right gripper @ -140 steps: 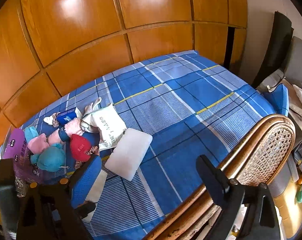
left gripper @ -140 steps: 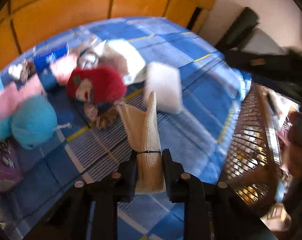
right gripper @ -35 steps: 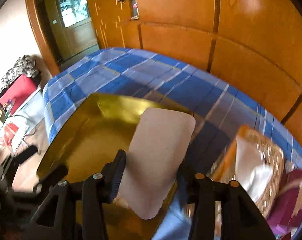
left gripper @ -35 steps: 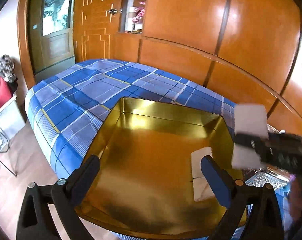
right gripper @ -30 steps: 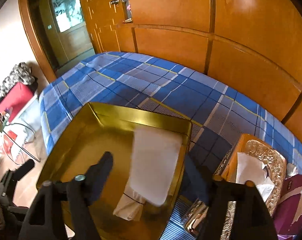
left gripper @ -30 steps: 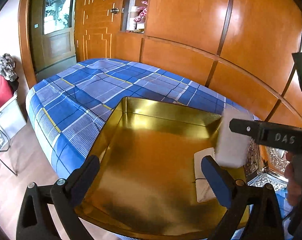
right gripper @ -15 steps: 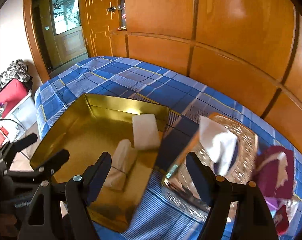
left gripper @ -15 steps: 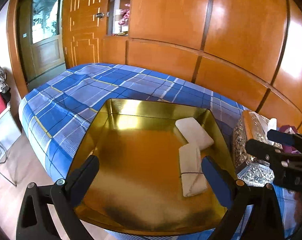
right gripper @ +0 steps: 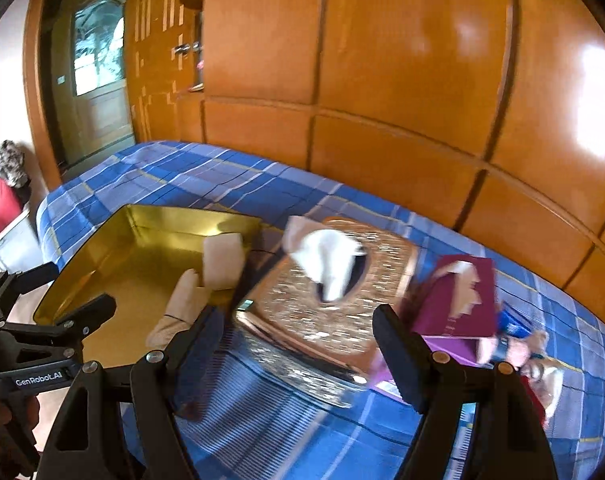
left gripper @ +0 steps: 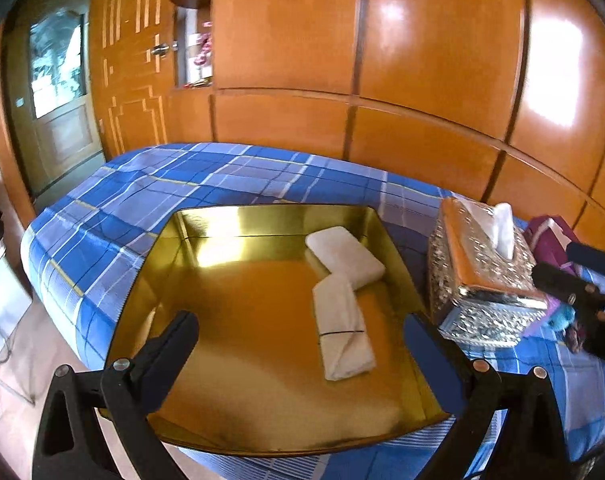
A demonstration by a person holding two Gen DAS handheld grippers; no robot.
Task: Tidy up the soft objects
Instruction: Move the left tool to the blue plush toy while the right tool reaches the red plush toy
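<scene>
Both grippers' fingers splayed, empty; only the right view shows a purple box [right gripper: 458,296], blurred.

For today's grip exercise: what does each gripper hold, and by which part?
Nothing. The left gripper and right gripper are both open and empty.

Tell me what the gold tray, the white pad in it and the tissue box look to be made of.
Gold tray: likely thin metal, its walls mirror-shiny.
White pad: probably foam or sponge, matte with rounded edges.
Tissue box: embossed silvery sides that glitter, perhaps metal or plated plastic, with a smooth brown top.
</scene>
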